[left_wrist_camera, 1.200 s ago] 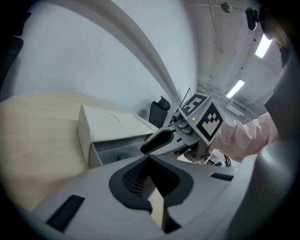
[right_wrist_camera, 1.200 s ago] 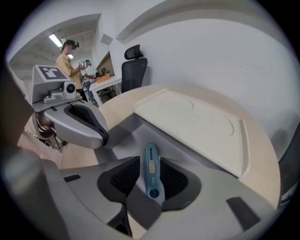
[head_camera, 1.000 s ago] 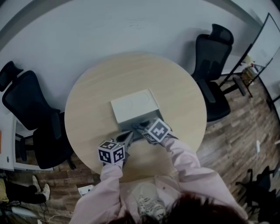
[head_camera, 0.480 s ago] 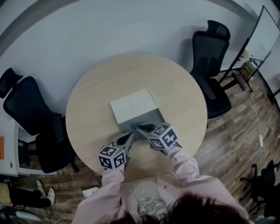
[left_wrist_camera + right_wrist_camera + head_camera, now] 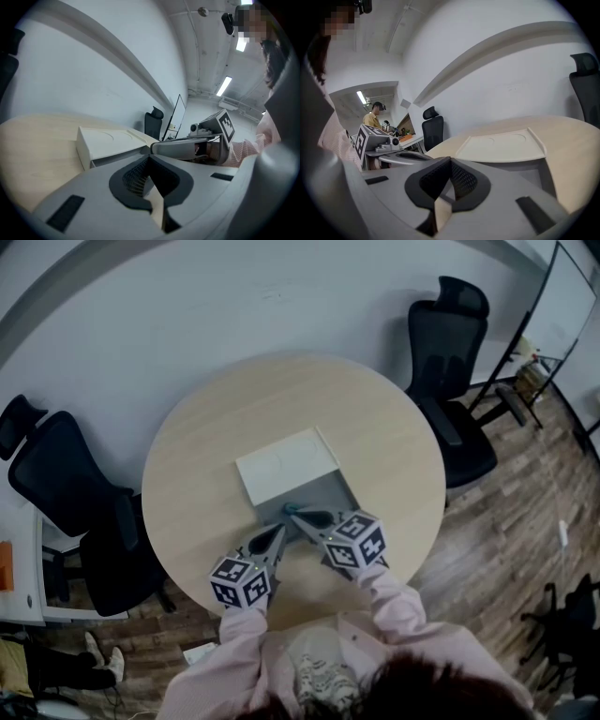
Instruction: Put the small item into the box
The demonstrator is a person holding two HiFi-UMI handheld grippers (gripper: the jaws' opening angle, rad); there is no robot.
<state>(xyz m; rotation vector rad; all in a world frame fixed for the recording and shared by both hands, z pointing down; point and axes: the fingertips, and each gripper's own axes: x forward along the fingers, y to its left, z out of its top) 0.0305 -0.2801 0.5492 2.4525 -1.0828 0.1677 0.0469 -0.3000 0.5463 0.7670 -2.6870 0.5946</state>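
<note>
My right gripper [image 5: 292, 513] has just closed on nothing by the near edge of the box [image 5: 281, 463]; my left gripper [image 5: 278, 531] is closed too.

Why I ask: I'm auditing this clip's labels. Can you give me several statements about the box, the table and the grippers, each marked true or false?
1. The box sits on a round wooden table. True.
2. The left gripper and the right gripper both have their tips at the box's near edge. True.
3. The box's lid is closed. False: it is swung open to the far side, and the grey inside shows.
4. The right gripper's jaws stand wide apart. False: they are shut, having just closed, with nothing seen between them.
</note>
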